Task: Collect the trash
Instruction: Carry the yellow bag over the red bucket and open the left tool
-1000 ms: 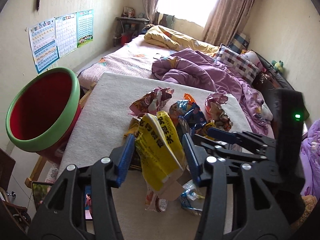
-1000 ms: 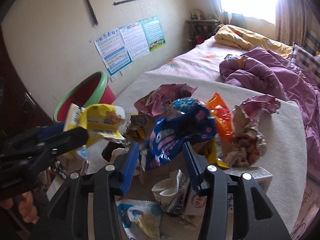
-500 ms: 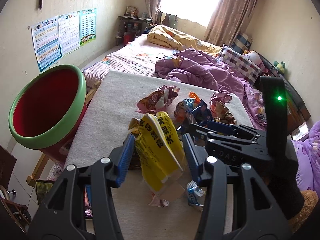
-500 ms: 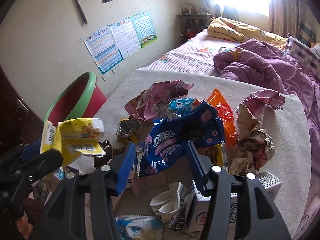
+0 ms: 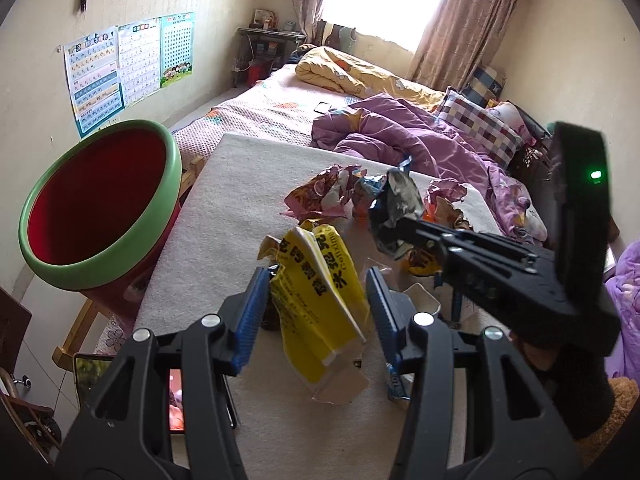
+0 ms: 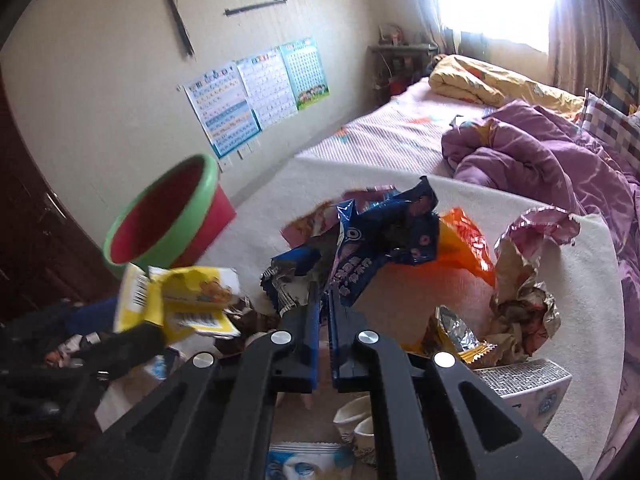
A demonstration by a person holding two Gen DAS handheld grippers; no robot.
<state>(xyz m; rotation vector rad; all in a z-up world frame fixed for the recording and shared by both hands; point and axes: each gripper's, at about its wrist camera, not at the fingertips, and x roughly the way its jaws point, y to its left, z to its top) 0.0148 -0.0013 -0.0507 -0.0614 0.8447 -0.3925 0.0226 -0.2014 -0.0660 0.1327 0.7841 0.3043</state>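
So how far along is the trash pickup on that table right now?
Early. The red bin looks empty, so nothing is binned yet. In hand: the left gripper holds a yellow carton, and the right gripper is shut on a blue wrapper lifted off the pile. Left on the table: the pink wrapper, orange wrapper, crumpled foil bag and paper cup.

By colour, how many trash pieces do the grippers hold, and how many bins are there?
Yellow carton, in left gripper: 1
Blue wrapper, in right gripper: 1
Red bin, green rim: 1
Total: 3
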